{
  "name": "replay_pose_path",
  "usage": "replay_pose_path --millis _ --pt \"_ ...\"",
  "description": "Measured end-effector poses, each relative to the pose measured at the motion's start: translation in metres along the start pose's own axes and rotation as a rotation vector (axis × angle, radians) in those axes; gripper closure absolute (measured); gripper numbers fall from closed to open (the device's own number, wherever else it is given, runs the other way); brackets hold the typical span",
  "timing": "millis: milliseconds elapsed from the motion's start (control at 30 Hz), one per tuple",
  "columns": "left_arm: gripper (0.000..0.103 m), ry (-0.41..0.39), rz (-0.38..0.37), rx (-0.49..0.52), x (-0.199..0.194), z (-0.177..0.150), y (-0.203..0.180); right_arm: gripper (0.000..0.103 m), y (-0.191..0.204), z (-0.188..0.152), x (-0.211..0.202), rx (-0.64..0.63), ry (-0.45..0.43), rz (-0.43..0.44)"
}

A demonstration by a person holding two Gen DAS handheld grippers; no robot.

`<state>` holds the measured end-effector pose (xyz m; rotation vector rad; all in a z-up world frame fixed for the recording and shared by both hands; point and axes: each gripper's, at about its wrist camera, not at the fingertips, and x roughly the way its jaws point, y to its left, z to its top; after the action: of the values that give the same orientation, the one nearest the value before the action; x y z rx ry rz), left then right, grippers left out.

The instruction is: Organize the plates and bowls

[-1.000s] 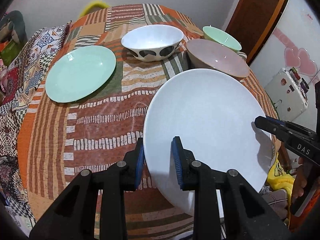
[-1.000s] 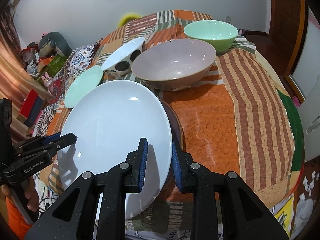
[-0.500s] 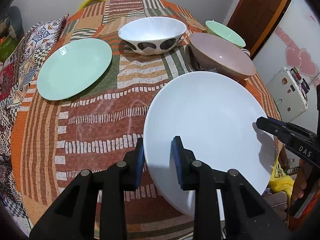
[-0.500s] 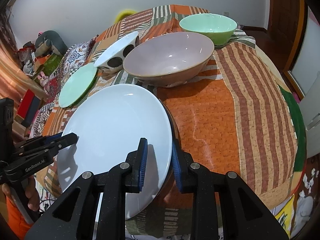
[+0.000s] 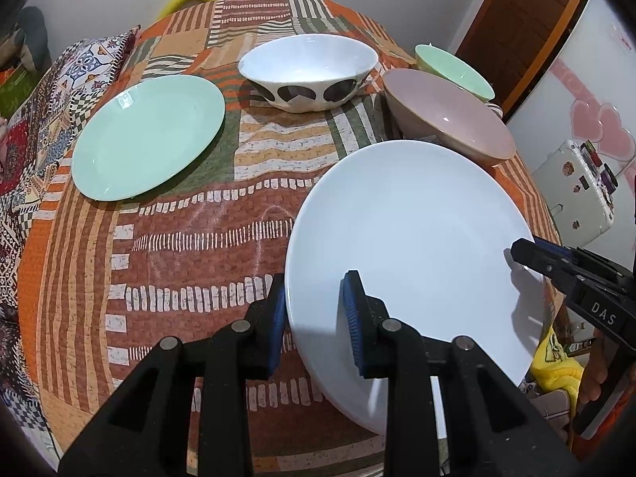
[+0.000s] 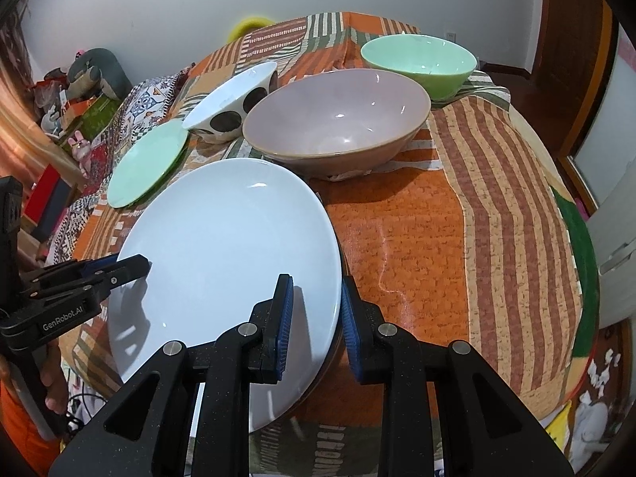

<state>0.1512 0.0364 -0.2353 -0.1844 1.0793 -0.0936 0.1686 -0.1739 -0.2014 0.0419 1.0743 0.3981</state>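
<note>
In the left wrist view, the left gripper (image 5: 316, 310) is clamped on the near-left rim of a large white plate (image 5: 413, 238), one blue pad under the edge and the other on the plate's upper face. The plate sits at the near right edge of a round table covered by a patchwork cloth (image 5: 179, 238), its near part reaching past the table edge. At the plate's right rim the right gripper (image 5: 524, 252) comes in from the side, its tips clenched on that edge. Farther back lie a mint green plate (image 5: 149, 135) at left, a white bowl with dark spots (image 5: 308, 71) in the middle, a pink bowl (image 5: 449, 119) just beyond the white plate, and a green bowl (image 5: 453, 69) behind it. In the right wrist view, the right gripper (image 6: 316, 314) grips the white plate (image 6: 222, 246) at its near-right rim, pads on either side of the edge. The left gripper (image 6: 133, 266) bites the opposite rim at left, held by a hand (image 6: 51, 389) low in the corner. Beyond the plate stand the pink bowl (image 6: 338, 119), the green bowl (image 6: 419, 61), the spotted white bowl (image 6: 234, 97) and the mint green plate (image 6: 149, 163), all on the cloth (image 6: 457, 238).
</note>
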Motion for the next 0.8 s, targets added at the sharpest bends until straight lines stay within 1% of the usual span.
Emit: replay_pose_path --millis 67,133,200,233,267,367,500,633,700,800 --pt "0.075 0.007 0.011 0.005 0.002 0.000 0.000 0.079 -0.001 0.000 0.000 0.001 -0.004 -0.012" --pt "0.076 0.026 -0.003 -0.013 0.007 -0.001 0.002 0.079 0.000 0.001 -0.002 -0.007 -0.013 -0.012" --pt "0.076 0.025 -0.016 -0.023 0.007 -0.001 0.005 0.079 0.002 0.000 -0.004 -0.022 -0.028 0.002" --pt "0.076 0.025 -0.016 -0.022 0.006 -0.001 0.005 0.079 0.005 0.000 -0.005 -0.032 -0.027 0.036" --pt "0.076 0.025 -0.012 -0.022 0.005 -0.001 0.004 0.079 0.006 0.000 -0.004 -0.035 -0.024 0.048" --pt "0.076 0.027 -0.005 -0.018 0.006 -0.001 0.002 0.079 0.012 0.000 -0.002 -0.051 -0.025 0.035" --pt "0.076 0.033 -0.010 -0.020 0.007 -0.001 0.003 0.078 0.012 0.001 -0.004 -0.043 -0.023 0.046" --pt "0.076 -0.005 0.029 0.016 -0.005 -0.002 0.000 0.077 0.011 0.003 -0.010 -0.038 -0.038 0.041" --pt "0.075 -0.026 0.036 0.025 -0.014 -0.001 0.000 0.076 0.011 0.005 -0.012 -0.036 -0.046 0.038" --pt "0.073 -0.065 0.044 0.017 -0.030 -0.001 0.006 0.076 0.015 0.010 -0.017 -0.044 -0.065 0.039"
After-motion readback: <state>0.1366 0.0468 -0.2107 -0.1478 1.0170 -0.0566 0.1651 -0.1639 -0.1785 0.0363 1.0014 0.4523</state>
